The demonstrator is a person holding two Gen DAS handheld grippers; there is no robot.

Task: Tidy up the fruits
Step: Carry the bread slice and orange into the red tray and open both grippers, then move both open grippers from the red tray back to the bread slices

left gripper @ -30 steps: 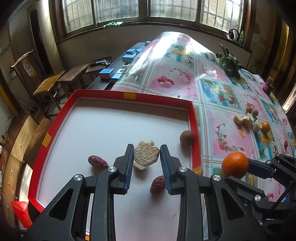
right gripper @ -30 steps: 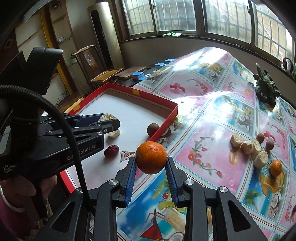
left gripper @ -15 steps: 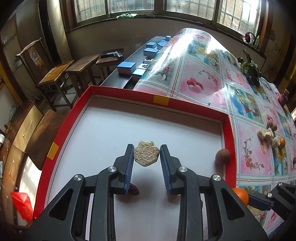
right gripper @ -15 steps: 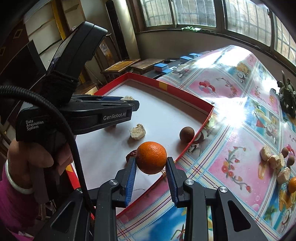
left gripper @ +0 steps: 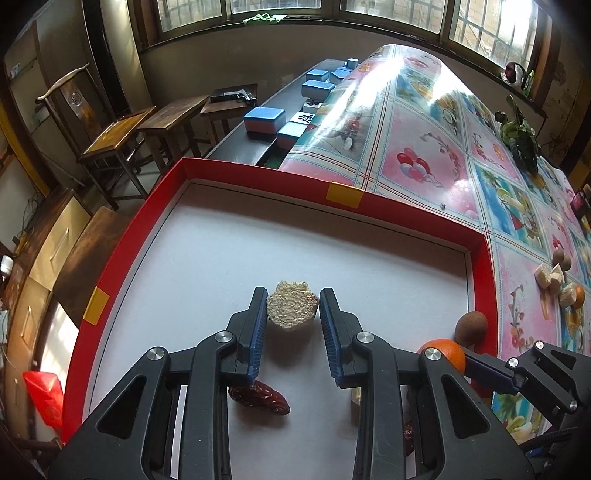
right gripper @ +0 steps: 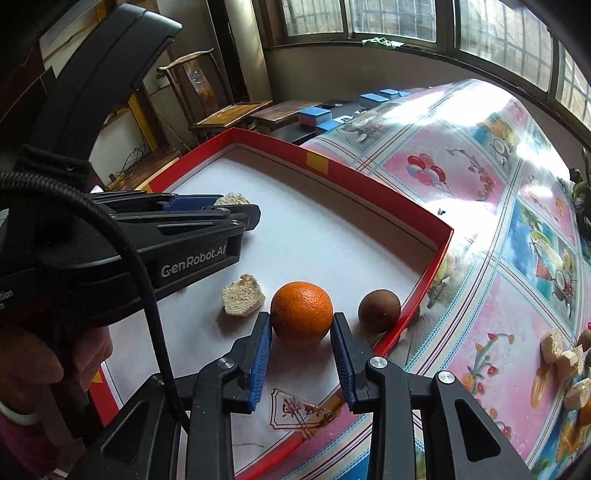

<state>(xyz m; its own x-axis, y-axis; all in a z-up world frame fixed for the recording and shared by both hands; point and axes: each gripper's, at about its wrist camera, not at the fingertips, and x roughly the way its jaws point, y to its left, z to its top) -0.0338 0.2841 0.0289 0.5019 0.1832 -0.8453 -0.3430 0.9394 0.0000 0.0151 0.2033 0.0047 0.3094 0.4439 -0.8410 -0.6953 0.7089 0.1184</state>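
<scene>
Left wrist view: the left gripper (left gripper: 292,312) jaws clenched a crumbly beige chunk (left gripper: 291,309) above the red tray (left gripper: 406,210), a red date (left gripper: 264,396) at 6 o'clock.

Right wrist view: the right gripper (right gripper: 301,334) jaws gripped an orange (right gripper: 301,311) over the tray, a brown fruit (right gripper: 379,307) at 3 o'clock, on the desk (right gripper: 480,206).

A glossy patterned cloth (left gripper: 436,147) of pink and blue picture squares covers the worktop, catching window glare. Past its far edge, blue-topped blocks (left gripper: 265,119) lie on a dark surface. Wooden stools (left gripper: 173,118) and a carved chair (left gripper: 79,103) stand along the wall under barred windows (left gripper: 280,5). A green figurine (left gripper: 521,138) sits on the cloth, and a red bag (left gripper: 44,395) lies on the floor.
</scene>
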